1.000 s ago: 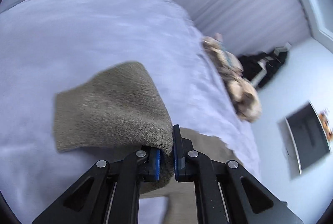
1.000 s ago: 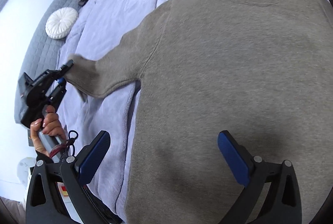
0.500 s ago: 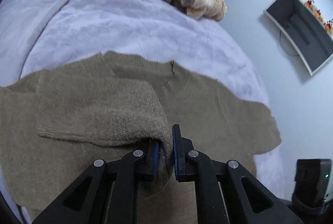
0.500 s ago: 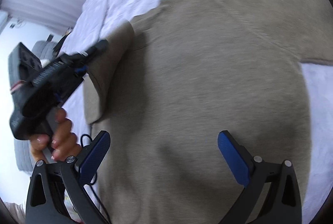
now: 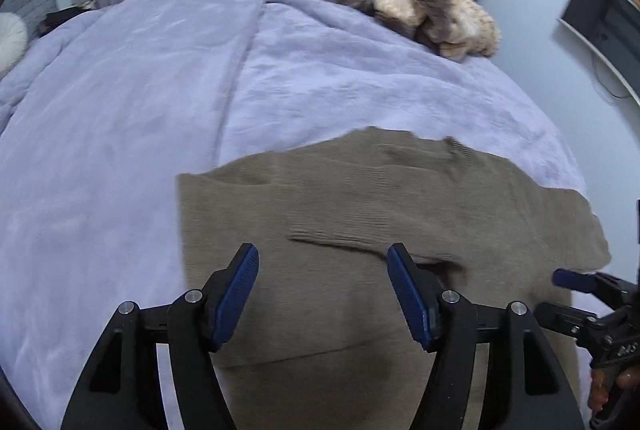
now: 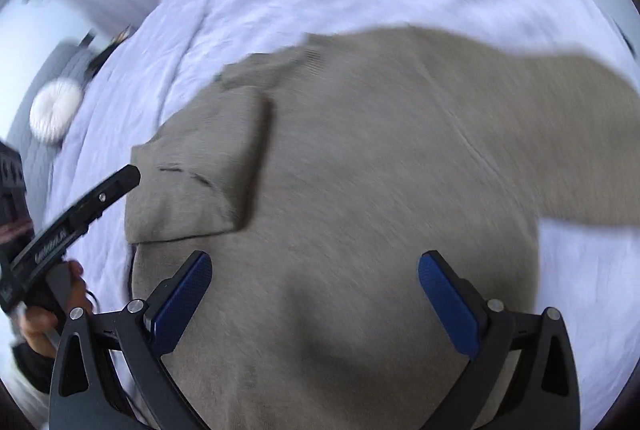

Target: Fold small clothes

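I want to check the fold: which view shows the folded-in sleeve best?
The right wrist view: the folded sleeve lies whole across the sweater, every edge visible, though slightly blurred. The left wrist view is sharper, but its own claw finger hides part of the cuff end.

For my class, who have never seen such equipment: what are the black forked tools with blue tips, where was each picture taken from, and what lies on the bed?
Each tool is a hand-held two-finger gripper; a person carries one per hand. A camera on each looks along its fingers. One view shows the left gripper, its jaws opening with nothing between them. The other shows the right gripper, open and empty. A brown sweater lies flat on the lilac bedspread, one sleeve folded over its body. More clothes are piled at the bed's far edge.
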`<action>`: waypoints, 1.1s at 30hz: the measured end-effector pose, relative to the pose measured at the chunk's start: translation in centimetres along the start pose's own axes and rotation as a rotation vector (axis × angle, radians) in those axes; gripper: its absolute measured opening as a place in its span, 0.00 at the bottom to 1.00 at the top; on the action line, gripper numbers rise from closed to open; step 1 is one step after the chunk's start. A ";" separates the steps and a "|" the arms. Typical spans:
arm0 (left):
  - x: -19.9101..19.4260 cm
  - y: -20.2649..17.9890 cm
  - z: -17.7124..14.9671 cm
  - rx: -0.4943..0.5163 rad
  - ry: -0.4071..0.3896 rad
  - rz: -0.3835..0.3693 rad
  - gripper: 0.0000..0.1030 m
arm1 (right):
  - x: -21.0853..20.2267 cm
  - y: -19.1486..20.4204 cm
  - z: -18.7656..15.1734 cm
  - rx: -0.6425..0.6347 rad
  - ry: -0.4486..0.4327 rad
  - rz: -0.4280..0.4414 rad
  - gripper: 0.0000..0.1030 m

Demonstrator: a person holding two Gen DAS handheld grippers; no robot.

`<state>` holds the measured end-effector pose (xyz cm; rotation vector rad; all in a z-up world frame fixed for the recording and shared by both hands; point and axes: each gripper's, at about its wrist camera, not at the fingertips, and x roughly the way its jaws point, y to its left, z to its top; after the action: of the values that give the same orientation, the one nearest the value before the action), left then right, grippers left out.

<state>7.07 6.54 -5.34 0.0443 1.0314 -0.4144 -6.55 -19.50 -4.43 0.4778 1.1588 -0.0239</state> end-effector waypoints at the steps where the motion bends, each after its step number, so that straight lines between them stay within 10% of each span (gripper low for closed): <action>1: 0.9 1.7 0.2 -0.037 0.025 0.042 0.66 | 0.4 1.8 0.7 -0.076 -0.006 -0.017 1.00; 10: 7.9 10.1 0.1 -0.304 0.144 0.018 0.66 | 9.6 14.7 2.9 -0.675 -0.068 -0.380 0.98; 11: 8.1 10.1 0.1 -0.296 0.142 0.024 0.66 | 10.5 14.8 3.1 -0.705 -0.072 -0.434 0.86; 13: 7.9 9.9 -0.1 -0.284 0.141 0.034 0.66 | 11.7 14.3 3.6 -0.736 -0.064 -0.484 0.08; 20: 7.6 9.5 0.0 -0.255 0.142 0.042 0.66 | 4.4 1.9 6.5 -0.033 -0.154 -0.033 0.16; 23: 7.8 9.3 0.6 -0.253 0.160 0.041 0.66 | 4.1 -5.4 4.4 0.332 -0.123 0.148 0.76; 24: 7.8 9.3 0.8 -0.258 0.166 0.031 0.66 | 4.1 -7.2 3.5 0.418 -0.113 0.188 0.80; 29: 8.4 8.7 1.7 -0.284 0.192 -0.029 0.60 | 4.0 -10.5 1.2 0.614 -0.124 0.337 0.80; 30: 8.3 8.4 1.9 -0.272 0.193 -0.035 0.48 | 4.2 -10.5 1.4 0.626 -0.119 0.331 0.79; 31: 8.3 8.2 2.1 -0.256 0.195 -0.047 0.13 | 4.5 -10.4 1.8 0.629 -0.113 0.322 0.77; 32: 8.2 8.0 2.3 -0.248 0.208 -0.074 0.11 | 4.5 -10.2 2.1 0.623 -0.106 0.306 0.55; 33: 7.8 8.0 2.5 -0.236 0.203 -0.076 0.11 | 4.8 -9.9 2.8 0.598 -0.086 0.275 0.09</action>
<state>15.46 10.85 -11.82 -0.1673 1.2796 -0.3593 -4.75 -28.33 -11.23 1.1510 0.9820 -0.1544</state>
